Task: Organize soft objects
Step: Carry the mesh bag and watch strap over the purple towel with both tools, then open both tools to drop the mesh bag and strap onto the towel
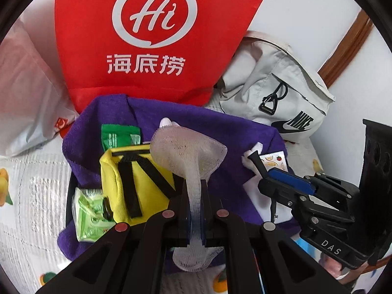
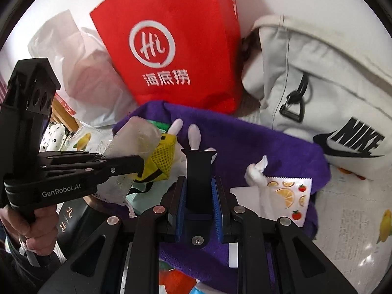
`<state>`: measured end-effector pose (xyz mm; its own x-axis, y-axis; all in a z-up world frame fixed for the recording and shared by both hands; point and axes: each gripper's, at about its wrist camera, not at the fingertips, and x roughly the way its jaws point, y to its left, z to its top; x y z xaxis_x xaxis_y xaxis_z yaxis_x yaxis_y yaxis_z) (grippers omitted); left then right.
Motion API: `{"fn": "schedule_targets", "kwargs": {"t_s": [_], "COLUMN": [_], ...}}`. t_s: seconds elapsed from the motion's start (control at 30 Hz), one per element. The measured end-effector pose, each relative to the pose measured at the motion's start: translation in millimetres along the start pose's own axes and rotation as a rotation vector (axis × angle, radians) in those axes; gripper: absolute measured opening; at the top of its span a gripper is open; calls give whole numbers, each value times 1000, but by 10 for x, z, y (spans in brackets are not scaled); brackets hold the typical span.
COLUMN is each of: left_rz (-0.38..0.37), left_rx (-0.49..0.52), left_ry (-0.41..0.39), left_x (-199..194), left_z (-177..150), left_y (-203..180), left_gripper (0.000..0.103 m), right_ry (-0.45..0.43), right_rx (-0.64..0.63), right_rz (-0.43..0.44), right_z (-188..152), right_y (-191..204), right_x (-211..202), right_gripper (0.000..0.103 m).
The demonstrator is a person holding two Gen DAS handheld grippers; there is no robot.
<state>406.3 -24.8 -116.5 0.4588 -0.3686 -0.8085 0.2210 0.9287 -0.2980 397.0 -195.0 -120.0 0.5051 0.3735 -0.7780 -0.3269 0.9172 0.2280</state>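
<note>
In the lower centre of the left wrist view, my left tongs (image 1: 194, 210) are pinching a white mesh foam sleeve (image 1: 188, 156), its upper end flaring open above the fingertips over the purple towel (image 1: 220, 127). The towel is draping what looks like a dark box, and a yellow pouch (image 1: 132, 171), a green sachet (image 1: 120, 137) and a crumpled green packet (image 1: 88, 215) are already lying on it at the left. At the right of the frame my right tongs (image 1: 257, 161) are gripping a black strap-like piece beside a white tissue wad (image 1: 250, 155) and a fruit-print sachet (image 1: 274, 159). A red tote (image 1: 147, 36) is standing behind, a grey Nike bag (image 1: 281, 93) to its right.

In the right wrist view, at the lower centre, my right tongs (image 2: 197, 191) are closing narrowly on the black strap (image 2: 198, 171). At the left the left tongs (image 2: 139, 164) are holding the sleeve aloft. White fabric with two rounded tips (image 2: 193, 134) is lying beyond.

I judge the sorting to be part-way: several soft things are gathered, while both held pieces, the tissue and the sachet are waiting for placement.
</note>
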Motion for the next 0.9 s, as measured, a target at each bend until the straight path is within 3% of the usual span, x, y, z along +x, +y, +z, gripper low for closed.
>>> {"fn": "schedule_targets", "kwargs": {"t_s": [0.17,0.23,0.57,0.7,0.8,0.9], "left_rz": [30,29,23,44,55,55], "left_rx": [29,23,2,18,29,29], "left_ry": [10,18,26,18,4,-13], "left_x": [70,98,154,158,121,79], "left_z": [12,9,29,35,47,62], "left_y": [-5,22,126,83,68,63], "left_gripper": [8,16,30,51,54,67], "right_ry": [13,27,41,44,34,32], "right_rx": [4,1,9,12,9,2], "right_rz": [-14,-16,-15,-7,-9,-17], "right_z": [3,-5,-12,-13,-7,4], "right_y": [-46,-51,-91,-90,-83,-66], "right_x": [60,103,168,171,150,105], "right_gripper": [21,21,22,36,38,38]}}
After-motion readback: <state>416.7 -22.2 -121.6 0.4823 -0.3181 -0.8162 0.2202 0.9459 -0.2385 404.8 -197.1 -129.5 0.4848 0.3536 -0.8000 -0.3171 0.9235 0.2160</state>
